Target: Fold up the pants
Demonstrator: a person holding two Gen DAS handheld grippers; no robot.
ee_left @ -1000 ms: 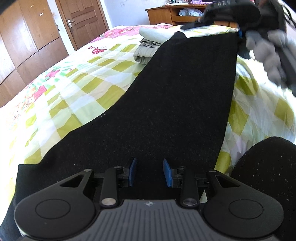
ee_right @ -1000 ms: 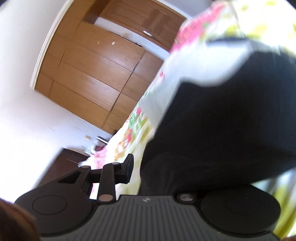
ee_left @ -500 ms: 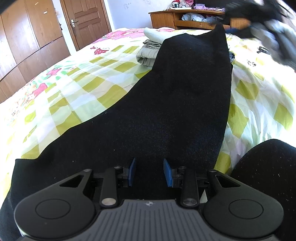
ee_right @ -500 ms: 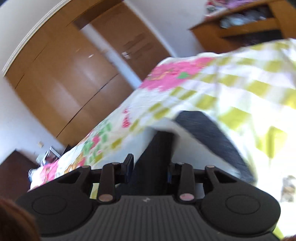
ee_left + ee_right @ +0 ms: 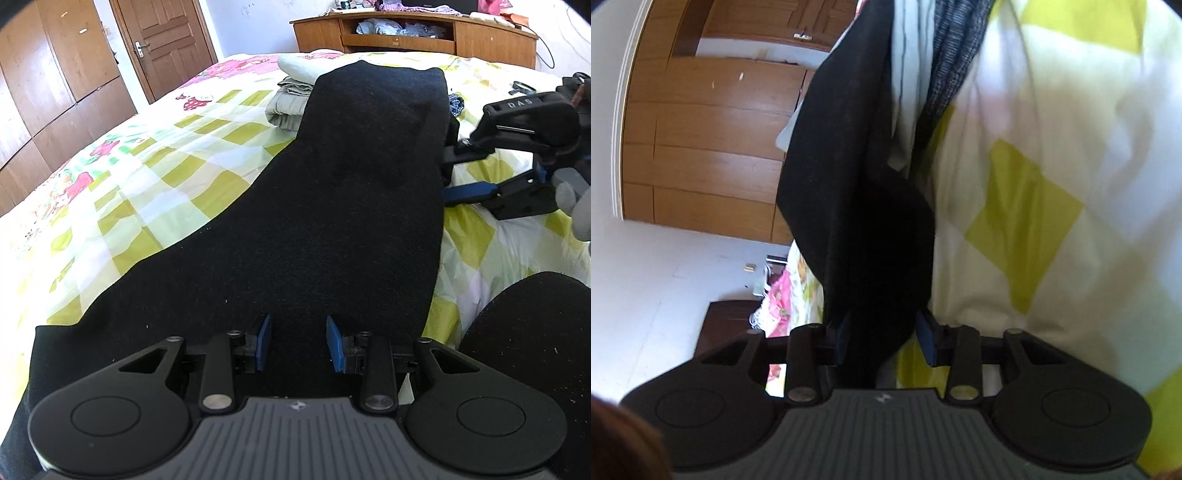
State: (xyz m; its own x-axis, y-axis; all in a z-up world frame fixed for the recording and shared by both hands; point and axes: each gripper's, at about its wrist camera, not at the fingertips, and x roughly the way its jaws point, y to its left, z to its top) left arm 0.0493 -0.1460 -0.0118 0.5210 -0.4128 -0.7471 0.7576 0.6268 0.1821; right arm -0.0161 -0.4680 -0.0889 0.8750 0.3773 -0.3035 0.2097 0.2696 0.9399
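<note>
- Left gripper point(image 5: 298, 341) sits low over the near end of the pants point(image 5: 332, 206), its blue pads point(image 5: 263, 341) apart with dark cloth seen between and beneath them; whether they pinch a fold cannot be told from this view
- Right gripper point(image 5: 884, 341) has a hanging black fold between its pads, and its jaws are opening; in its own view a gap shows beside the right pad, so the cloth looks loose rather than pinched
- Pants lie as one long black strip along the bed point(image 5: 122, 206), running from the left gripper away toward the far end, where the right gripper meets their right edge
- Handling, as a judgement: soft, limp and light knit-like cloth, matte and not slippery, not fragile; it will sag and drape from any single hold, so it is best taken at edges or corners, both hands at matching points, and laid down flat rather than dropped
- Good holds would be the far hem corner and the near waist edge
- Counts: one pair of pants being worked, two grippers, one grey-gloved hand point(image 5: 574, 199) in view
- Beyond the pants, one stack of folded pale laundry point(image 5: 291, 99) rests on the bed
- Farthest back stand one wooden shelf unit point(image 5: 413, 33), one door point(image 5: 162, 44) and one wardrobe point(image 5: 55, 81)
</note>
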